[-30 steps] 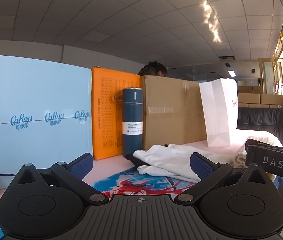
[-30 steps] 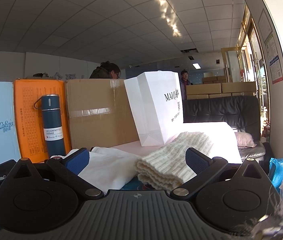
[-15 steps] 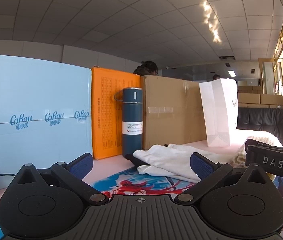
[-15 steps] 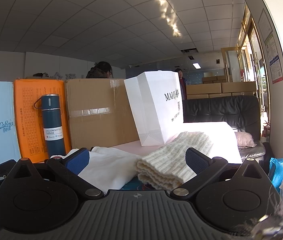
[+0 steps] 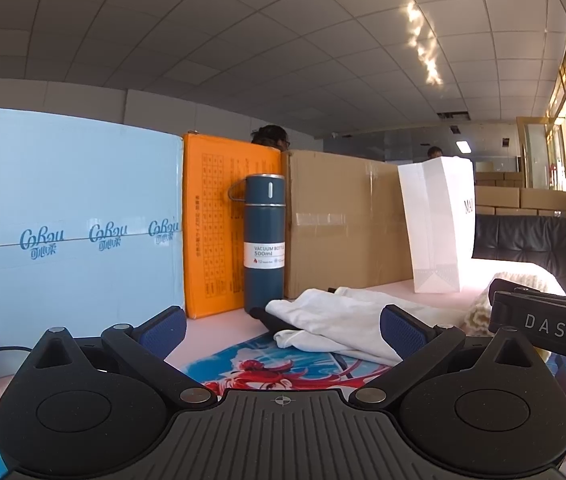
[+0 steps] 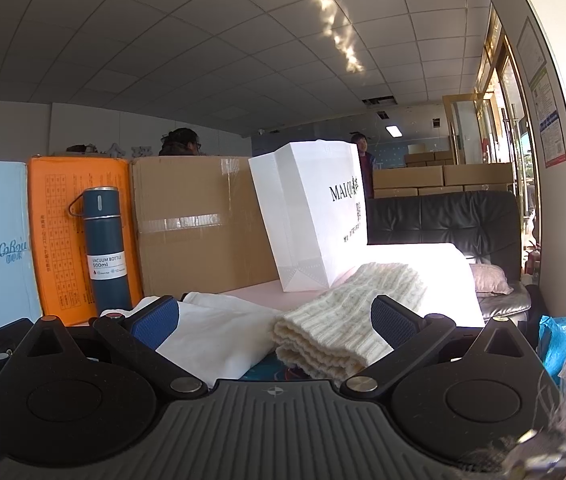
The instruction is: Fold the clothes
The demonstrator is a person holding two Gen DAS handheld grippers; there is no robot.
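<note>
Between open left gripper jaws: white garment edge.

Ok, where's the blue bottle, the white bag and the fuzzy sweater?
Bottle (image 5: 264,276), left wrist view, lower body.
Bag (image 6: 307,224), right wrist view, front face.
Sweater (image 6: 347,320), right wrist view, folded top.
</note>
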